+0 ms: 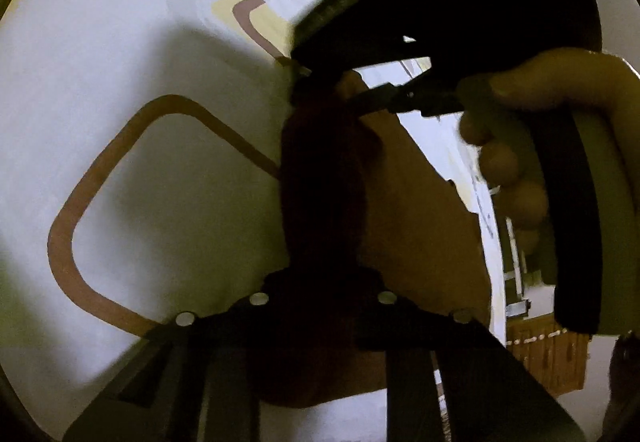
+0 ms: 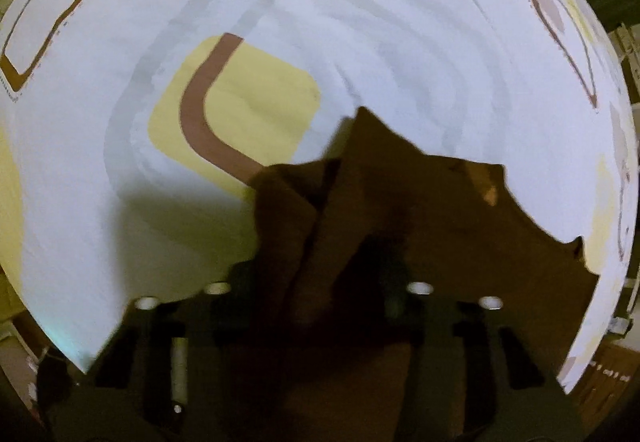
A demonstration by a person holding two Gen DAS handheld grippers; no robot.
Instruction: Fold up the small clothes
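Observation:
A small brown cloth [image 1: 408, 209] rises in a bunch from between the dark fingers of my left gripper [image 1: 324, 177], which is shut on it. Its upper edge runs to my right gripper [image 1: 308, 77], a black tool held by a hand [image 1: 532, 101] at the upper right and pointing down at the cloth. In the right wrist view the same brown cloth [image 2: 448, 217] lies folded over and between the fingers of my right gripper [image 2: 372, 254], which is shut on it. The fabric mostly hides those fingertips. Part of the cloth spreads to the right over the table.
The table wears a white cover [image 2: 380, 41] printed with a yellow patch [image 2: 248, 109] and brown line loops [image 1: 76, 201]. Its edge curves down the right side of both views. A brown woven piece [image 1: 552, 358] stands beyond that edge.

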